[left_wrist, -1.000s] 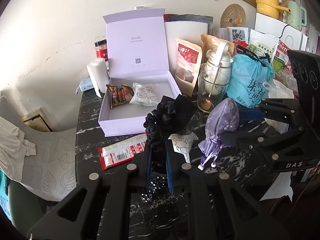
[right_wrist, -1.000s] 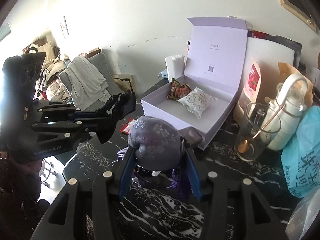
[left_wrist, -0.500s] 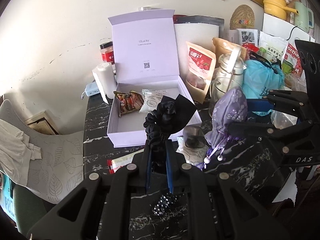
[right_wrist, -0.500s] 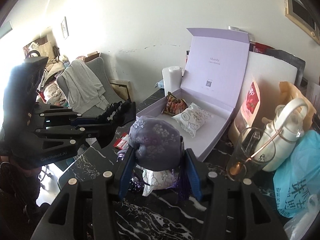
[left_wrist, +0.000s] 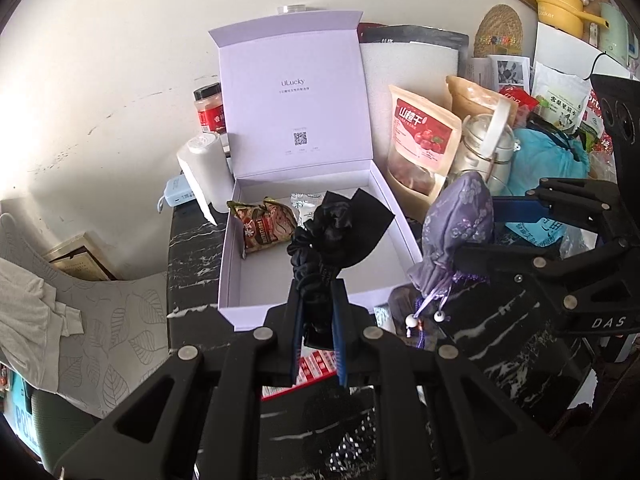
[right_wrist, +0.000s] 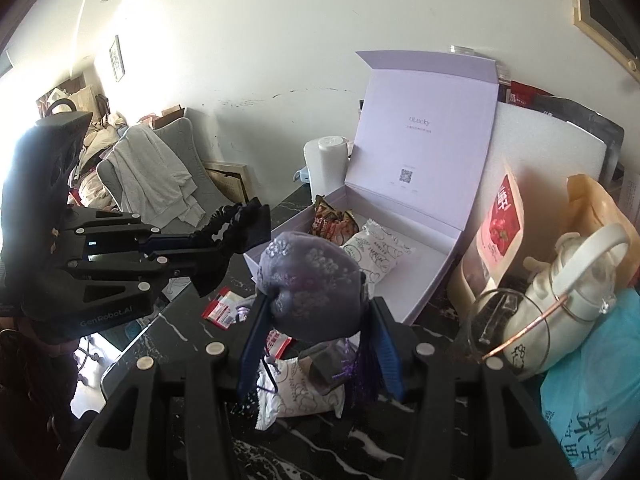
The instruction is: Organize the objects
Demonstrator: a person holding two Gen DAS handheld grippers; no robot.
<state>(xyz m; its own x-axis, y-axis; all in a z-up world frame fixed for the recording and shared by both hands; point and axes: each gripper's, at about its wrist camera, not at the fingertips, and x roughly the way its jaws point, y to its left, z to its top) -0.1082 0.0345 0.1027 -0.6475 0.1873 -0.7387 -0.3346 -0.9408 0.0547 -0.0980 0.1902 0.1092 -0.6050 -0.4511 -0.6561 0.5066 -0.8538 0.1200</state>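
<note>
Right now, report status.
Left gripper shut on black scrunchie. Right gripper shut on purple pouch. Both near open box; two snack packets inside.

A glass jar [right_wrist: 516,332] stands beside a white kettle [right_wrist: 568,296] and blue bag [right_wrist: 592,400].

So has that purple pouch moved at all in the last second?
Yes. Clamped in the right gripper, the purple pouch has moved toward the open lilac box, whose near wall now sits closer in the right wrist view.
</note>
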